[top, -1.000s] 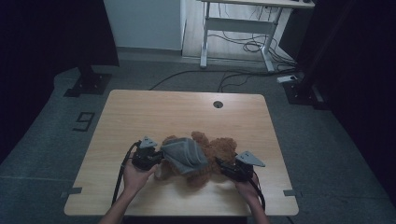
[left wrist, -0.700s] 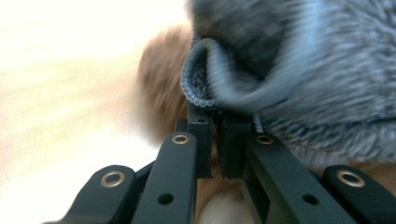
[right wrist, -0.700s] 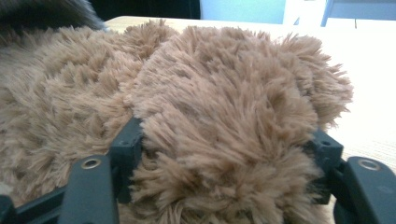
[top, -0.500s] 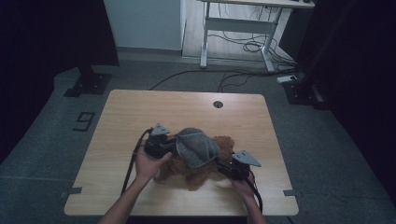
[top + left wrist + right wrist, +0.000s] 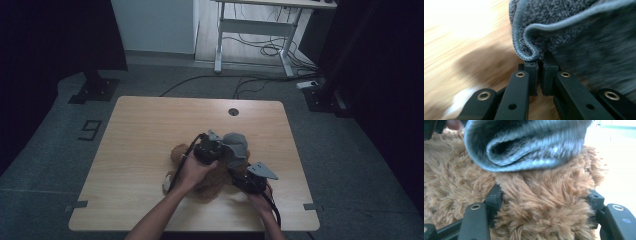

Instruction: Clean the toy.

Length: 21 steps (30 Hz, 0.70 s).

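A brown plush teddy bear (image 5: pixel 204 186) lies on the wooden table (image 5: pixel 145 130), right of the middle and near the front. A grey towel (image 5: pixel 236 145) is bunched over its far right side. My left gripper (image 5: pixel 222 150) is above the bear, shut on the towel's hemmed edge (image 5: pixel 526 47), which curls just past the jaw tips (image 5: pixel 539 62). My right gripper (image 5: pixel 241 179) sits at the bear's right side. Its jaws (image 5: pixel 545 200) are pressed into a thick lump of brown fur (image 5: pixel 541 195), with the folded grey towel (image 5: pixel 526 142) just beyond.
A round cable hole (image 5: pixel 233 111) sits near the table's far edge. Bare tabletop lies to the left and back. On the floor beyond are a white desk frame (image 5: pixel 252 30) with cables, black stand bases (image 5: pixel 94 89) and a "9" marking (image 5: pixel 89 130).
My left gripper has carried the towel from the bear's left side across to its right and slightly up. The towel is now bunched at the right. The right gripper has stayed put.
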Available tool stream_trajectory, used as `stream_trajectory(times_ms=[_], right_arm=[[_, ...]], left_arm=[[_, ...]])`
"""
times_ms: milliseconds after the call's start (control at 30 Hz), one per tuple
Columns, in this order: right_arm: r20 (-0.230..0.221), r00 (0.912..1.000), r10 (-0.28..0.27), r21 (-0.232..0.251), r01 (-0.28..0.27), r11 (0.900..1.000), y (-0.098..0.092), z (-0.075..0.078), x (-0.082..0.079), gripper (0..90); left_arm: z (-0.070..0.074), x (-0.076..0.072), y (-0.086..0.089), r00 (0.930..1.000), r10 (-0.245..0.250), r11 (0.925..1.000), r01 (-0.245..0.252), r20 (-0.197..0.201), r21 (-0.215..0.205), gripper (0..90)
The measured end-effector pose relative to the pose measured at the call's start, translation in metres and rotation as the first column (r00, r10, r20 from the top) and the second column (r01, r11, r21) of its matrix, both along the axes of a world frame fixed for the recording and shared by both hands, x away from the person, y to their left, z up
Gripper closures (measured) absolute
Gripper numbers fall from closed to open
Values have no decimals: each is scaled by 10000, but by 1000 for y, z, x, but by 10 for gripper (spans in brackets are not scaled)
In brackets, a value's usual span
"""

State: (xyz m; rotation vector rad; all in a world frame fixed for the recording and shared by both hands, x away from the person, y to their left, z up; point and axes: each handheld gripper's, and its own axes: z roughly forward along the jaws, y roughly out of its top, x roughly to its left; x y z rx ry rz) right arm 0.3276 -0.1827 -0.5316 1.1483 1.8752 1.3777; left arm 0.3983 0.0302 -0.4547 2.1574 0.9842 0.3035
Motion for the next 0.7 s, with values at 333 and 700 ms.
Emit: stream_trajectory(times_ms=[333, 700], right_arm=[[40, 9999, -94, -57, 94, 9999, 2, 0, -1, 360], [-2, 10000, -27, -32, 27, 10000, 0, 0, 0, 359]], left_arm=[[-12, 6, 78, 9911, 1081, 9912, -1134, -771, -678, 843], [-16, 6, 103, 9834, 1709, 9831, -1743, -616, -551, 846]])
